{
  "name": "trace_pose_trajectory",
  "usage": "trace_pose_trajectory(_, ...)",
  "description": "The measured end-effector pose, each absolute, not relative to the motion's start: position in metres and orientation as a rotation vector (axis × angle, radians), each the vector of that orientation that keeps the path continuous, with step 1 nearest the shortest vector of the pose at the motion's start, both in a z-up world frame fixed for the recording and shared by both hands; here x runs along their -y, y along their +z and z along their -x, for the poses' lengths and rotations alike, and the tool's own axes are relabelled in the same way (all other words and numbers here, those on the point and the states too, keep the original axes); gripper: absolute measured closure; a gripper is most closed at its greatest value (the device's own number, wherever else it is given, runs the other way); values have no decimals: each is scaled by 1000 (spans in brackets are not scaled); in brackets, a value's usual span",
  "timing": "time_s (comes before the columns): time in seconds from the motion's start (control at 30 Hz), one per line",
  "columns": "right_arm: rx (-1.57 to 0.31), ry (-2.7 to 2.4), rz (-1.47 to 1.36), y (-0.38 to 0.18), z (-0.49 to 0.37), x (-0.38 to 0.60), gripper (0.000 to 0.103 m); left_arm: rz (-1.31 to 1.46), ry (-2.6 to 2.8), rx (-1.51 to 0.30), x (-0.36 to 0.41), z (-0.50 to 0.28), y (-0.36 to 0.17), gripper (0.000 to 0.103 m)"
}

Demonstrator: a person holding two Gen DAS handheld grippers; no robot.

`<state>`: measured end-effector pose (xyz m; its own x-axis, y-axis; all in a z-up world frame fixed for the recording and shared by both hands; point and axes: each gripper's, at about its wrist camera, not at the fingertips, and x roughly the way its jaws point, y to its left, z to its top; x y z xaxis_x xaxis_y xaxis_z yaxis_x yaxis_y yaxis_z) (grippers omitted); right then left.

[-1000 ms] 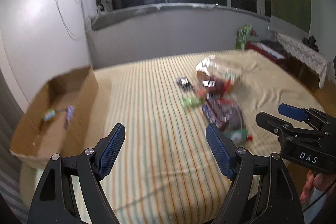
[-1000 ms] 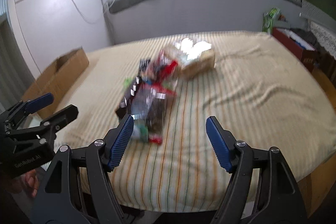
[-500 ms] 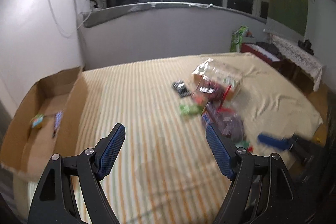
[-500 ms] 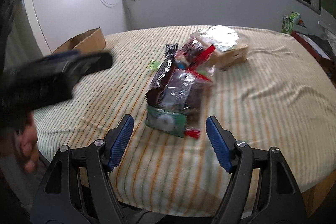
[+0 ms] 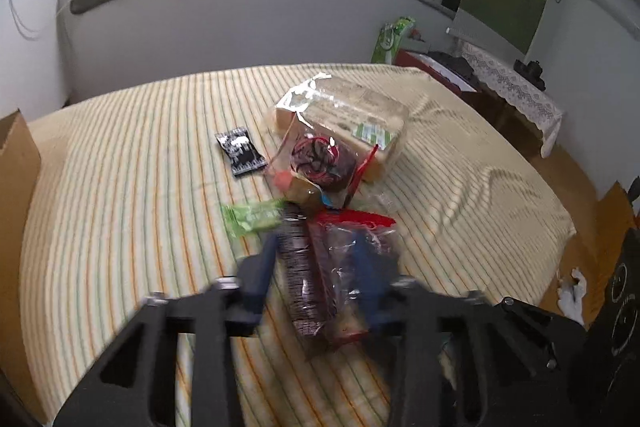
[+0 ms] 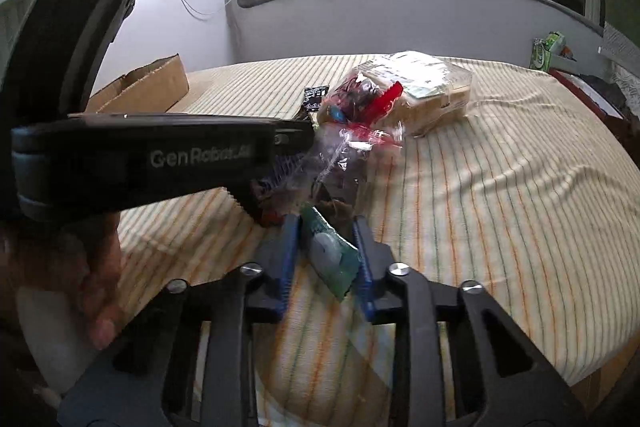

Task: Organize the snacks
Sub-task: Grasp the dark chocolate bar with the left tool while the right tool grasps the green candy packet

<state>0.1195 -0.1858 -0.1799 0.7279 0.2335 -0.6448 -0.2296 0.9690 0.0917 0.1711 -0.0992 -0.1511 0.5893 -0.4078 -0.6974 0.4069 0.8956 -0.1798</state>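
A pile of snacks lies on the striped bed. My left gripper [image 5: 316, 267] is closed around a clear bag of dark snacks [image 5: 320, 275] with a red top; it is blurred. My right gripper [image 6: 326, 251] is shut on a green packet [image 6: 332, 255] at the pile's near end. The left gripper's body [image 6: 160, 159] crosses the right wrist view. Further back lie a clear bag of red and dark sweets [image 5: 320, 159], a large wrapped bread pack [image 5: 360, 119], a black packet [image 5: 240, 151] and a light green packet [image 5: 256, 219].
A cardboard box [image 6: 148, 91] sits at the bed's left side; its edge [image 5: 16, 155] shows in the left wrist view. A side table with a lace cloth [image 5: 516, 87] stands at the right. A wall and windows lie behind the bed.
Both grippers moved forward onto the pile and closed. The left one now grips the clear bag, and the right one grips the green packet. Earlier both were open and empty.
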Motion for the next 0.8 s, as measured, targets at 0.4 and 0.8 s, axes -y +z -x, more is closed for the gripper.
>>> trace_pose_trajectory(0.4, -704, 261, -28, -172, -110, 199, 93, 29, -449, -803, 77, -162, -146, 85)
trace_pose_trajectory(0.8, -695, 239, -72, -164, -102, 223, 94, 2, -381, -762, 66, -136, -150, 85)
